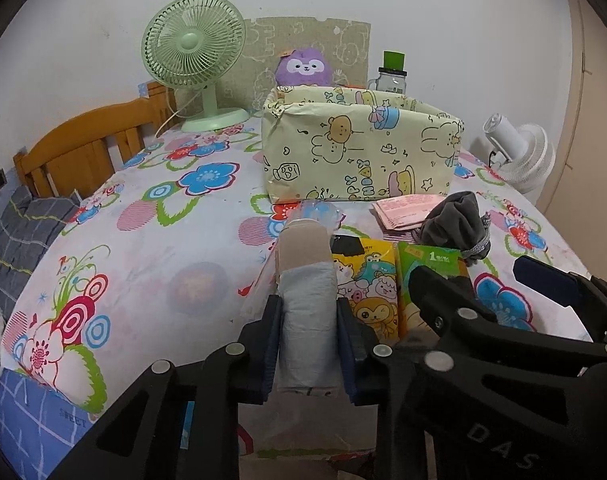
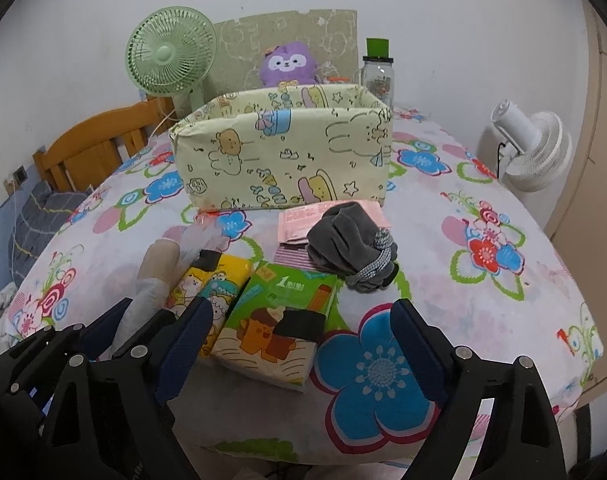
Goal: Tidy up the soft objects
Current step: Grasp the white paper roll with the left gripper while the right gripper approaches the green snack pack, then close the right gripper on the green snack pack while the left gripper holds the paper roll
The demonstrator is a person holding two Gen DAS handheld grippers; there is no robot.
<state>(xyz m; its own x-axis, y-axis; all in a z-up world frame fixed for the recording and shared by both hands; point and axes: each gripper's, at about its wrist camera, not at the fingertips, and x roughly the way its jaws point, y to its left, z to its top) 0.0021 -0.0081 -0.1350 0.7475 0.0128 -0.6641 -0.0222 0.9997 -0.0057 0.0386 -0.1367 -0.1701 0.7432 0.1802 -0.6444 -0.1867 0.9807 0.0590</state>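
- While the cartoon-print storage box [image 2: 281, 160] shows nothing inside from here, the left gripper [image 1: 309, 330] clamps a grey-and-beige roll [image 1: 307, 308].
- Yellow tissue pack [image 2: 213, 292], green tissue pack [image 2: 279, 320], pink packets [image 2: 303, 220] and grey sock bundle [image 2: 349, 250] lie unsorted on the bed [image 2: 483, 320].
- Right gripper [image 2: 303, 340] hangs wide, empty.

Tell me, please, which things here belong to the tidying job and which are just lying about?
Job: roll of bags in left gripper, yellow tissue pack, green tissue pack, grey cloth, pink packets, patterned box.
Lying about: green fan, white fan, jar.
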